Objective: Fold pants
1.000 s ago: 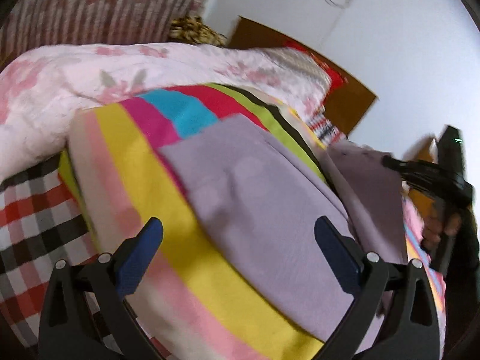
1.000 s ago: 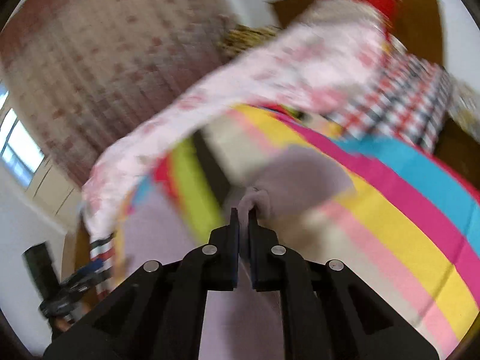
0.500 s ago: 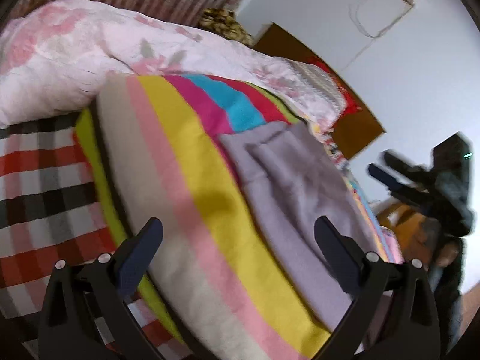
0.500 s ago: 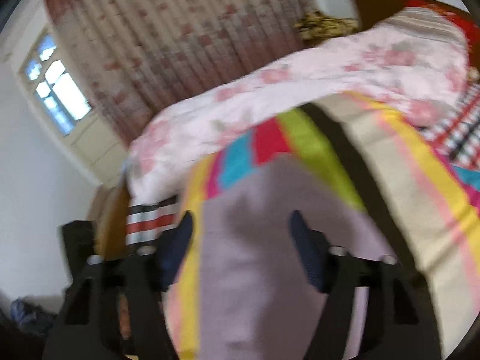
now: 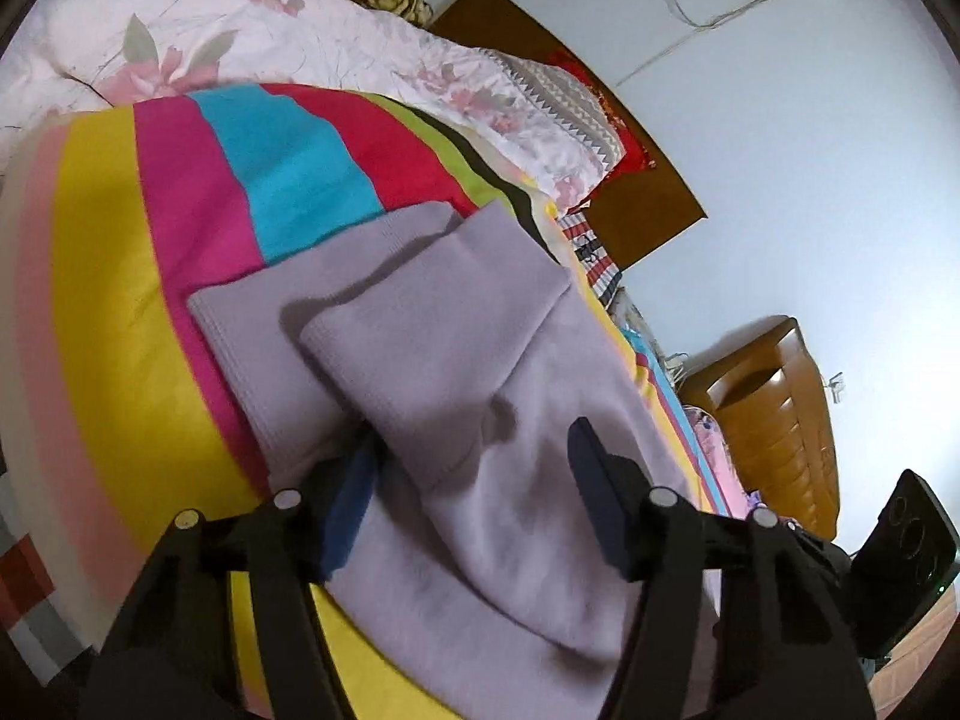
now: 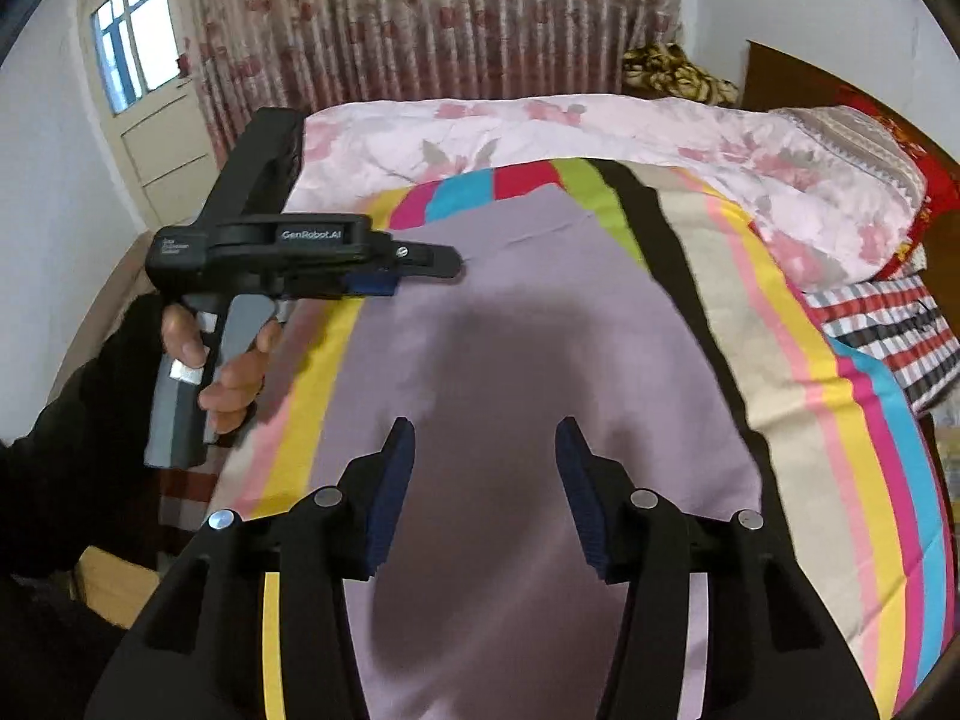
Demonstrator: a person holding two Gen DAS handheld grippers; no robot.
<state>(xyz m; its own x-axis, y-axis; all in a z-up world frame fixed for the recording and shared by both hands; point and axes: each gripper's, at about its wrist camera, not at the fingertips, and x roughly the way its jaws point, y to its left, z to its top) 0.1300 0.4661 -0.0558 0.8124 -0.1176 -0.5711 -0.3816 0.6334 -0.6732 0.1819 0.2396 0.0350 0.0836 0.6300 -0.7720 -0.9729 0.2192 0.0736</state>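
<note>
On the left, the left tongs [image 5: 474, 480] are partly spread with a raised fold of the lavender pants [image 5: 420, 348] between their pads; the jaws have just been closing, but the near pad still stands clear of the cloth, so nothing is pinched yet. In the right wrist view the same tool shows from the side, held by a hand [image 6: 222, 360] in a dark sleeve, its tips over the left edge of the pants.

The pants lie flat on a striped blanket [image 5: 108, 300] spread over the bed, one layer already doubled back near the far end.

To the right, the right tongs [image 6: 483, 486] hang released above the middle of the garment, and the jaws have just closed a shade; there is only their shadow beneath them and no cloth in the gap.

The risks, as I judge them:
- The left pads may catch only the top layer, so the fold splits when lifted.
- They may nip the blanket along with the pants and drag it.
- With the right side free, pulling from one edge could skew the fold.

Count: one pair of pants, one striped blanket, one floral quilt [image 6: 540, 126] behind it, two tongs.
</note>
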